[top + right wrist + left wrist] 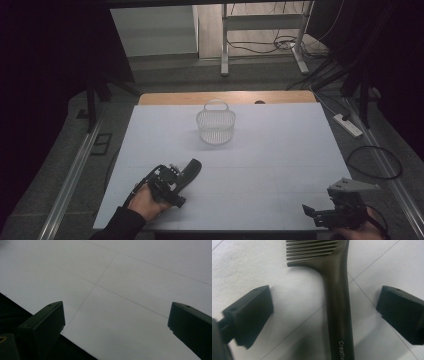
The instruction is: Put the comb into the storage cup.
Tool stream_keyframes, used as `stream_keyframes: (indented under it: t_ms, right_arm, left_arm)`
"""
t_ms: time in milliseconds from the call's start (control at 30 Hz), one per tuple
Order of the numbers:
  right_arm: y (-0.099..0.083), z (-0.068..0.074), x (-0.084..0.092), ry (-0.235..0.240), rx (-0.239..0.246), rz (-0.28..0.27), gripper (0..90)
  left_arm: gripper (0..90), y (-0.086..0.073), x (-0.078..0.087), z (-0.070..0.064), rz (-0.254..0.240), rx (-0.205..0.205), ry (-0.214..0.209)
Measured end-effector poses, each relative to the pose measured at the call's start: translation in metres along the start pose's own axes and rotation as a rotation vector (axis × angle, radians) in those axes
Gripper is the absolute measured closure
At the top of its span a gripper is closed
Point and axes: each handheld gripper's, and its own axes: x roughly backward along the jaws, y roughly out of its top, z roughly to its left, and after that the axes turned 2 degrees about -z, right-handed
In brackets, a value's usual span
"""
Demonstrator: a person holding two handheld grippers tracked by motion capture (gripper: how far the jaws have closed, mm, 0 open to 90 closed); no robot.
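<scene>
My left gripper (325, 312) sits low over the white table (260, 150), its two black jaws spread wide apart. Between them lies a dark comb (338, 302) — the handle runs straight up the middle of my left gripper view, with clear table on either side, so neither jaw touches it. The comb's teeth are ahead of the jaws at the far end, pointing off to my left in that view, and pale lettering beginning "Creativ" shows on the handle near the bottom. From the high view, the left gripper (176, 187) is near the table's near-left part with the person's left hand (145, 202) wrapped around its body, and the comb (191, 170) pokes out ahead of it, angled up and to the right.

My right gripper (115, 325) also has its jaws standing wide apart, nothing between them but bare white surface crossed by thin lines. The table's near edge cuts diagonally just under and behind its left jaw. In the high view the right gripper (311, 210) hovers at the near-right corner, with the grey three-cornered plate on top.

Well ahead of both tools, toward the far side of the table, stands a pale openwork basket (215, 125) with a loop handle — upright, apart from the comb.
</scene>
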Motion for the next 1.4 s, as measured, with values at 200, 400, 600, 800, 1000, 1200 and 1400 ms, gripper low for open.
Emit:
stream_keyframes:
  t_ms: [200,400,600,800,1000,1200,1400]
  right_arm:
    - [0.0,0.0,0.0,-0.001,0.001,0.001,1.4]
    - [0.0,0.0,0.0,-0.001,0.002,0.001,1.4]
    - [0.0,0.0,0.0,-0.001,0.003,0.002,1.5]
    - [0.0,0.0,0.0,-0.001,0.005,0.001,1.5]
    - [0.0,0.0,0.0,-0.002,0.004,0.001,1.5]
    - [0.0,0.001,0.0,-0.002,0.005,0.0,1.5]
    - [0.0,0.001,0.0,-0.004,0.002,-0.002,1.5]
  left_arm:
    - [24.7,-0.002,0.008,-0.001,-0.018,0.003,0.001]
    - [62.5,-0.003,0.012,-0.003,-0.046,-0.017,-0.007]
    - [72.4,-0.003,0.013,-0.002,-0.045,-0.013,-0.018]
    - [72.7,-0.004,0.014,0.001,-0.053,0.002,-0.034]
    - [72.8,-0.005,0.019,0.004,-0.087,0.022,-0.086]
    - [72.7,-0.005,0.025,0.003,-0.14,0.004,-0.084]
    - [72.7,-0.006,0.028,0.002,-0.171,-0.017,-0.097]
